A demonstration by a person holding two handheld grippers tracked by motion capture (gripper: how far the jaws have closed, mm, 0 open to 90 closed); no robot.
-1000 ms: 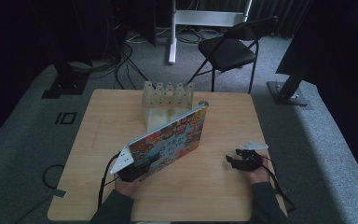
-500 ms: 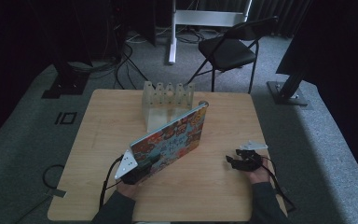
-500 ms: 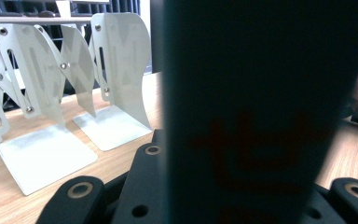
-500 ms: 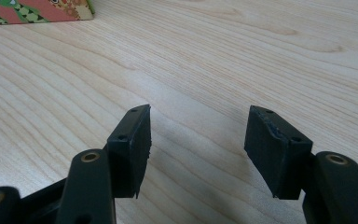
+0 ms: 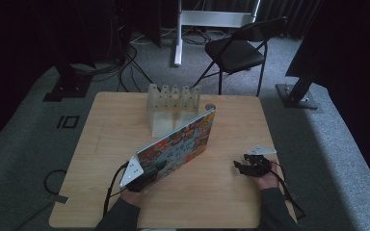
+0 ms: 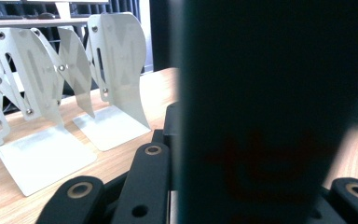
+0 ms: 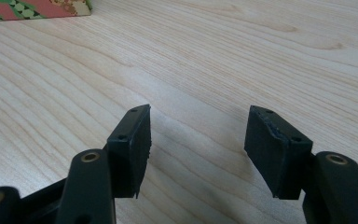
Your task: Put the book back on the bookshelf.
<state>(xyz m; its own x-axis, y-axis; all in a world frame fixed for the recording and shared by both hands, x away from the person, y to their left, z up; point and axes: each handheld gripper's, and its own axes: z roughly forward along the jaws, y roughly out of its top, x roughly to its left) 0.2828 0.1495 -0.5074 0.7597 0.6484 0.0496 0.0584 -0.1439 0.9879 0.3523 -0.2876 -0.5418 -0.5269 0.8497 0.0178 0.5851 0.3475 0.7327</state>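
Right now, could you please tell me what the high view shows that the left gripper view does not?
High view: the book's colourful cover, the open right gripper resting on the table, and a chair behind. Left gripper view: close up, the rivets on the plates of the rack. Both: the rack, the wooden table, and the left gripper shut on the book.

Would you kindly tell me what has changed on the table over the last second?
The left hand-held gripper has just been closing and now clamps the near corner of the colourful book, which barely shifted. The right hand-held gripper stayed open and empty on the table, and the white rack kept its place.
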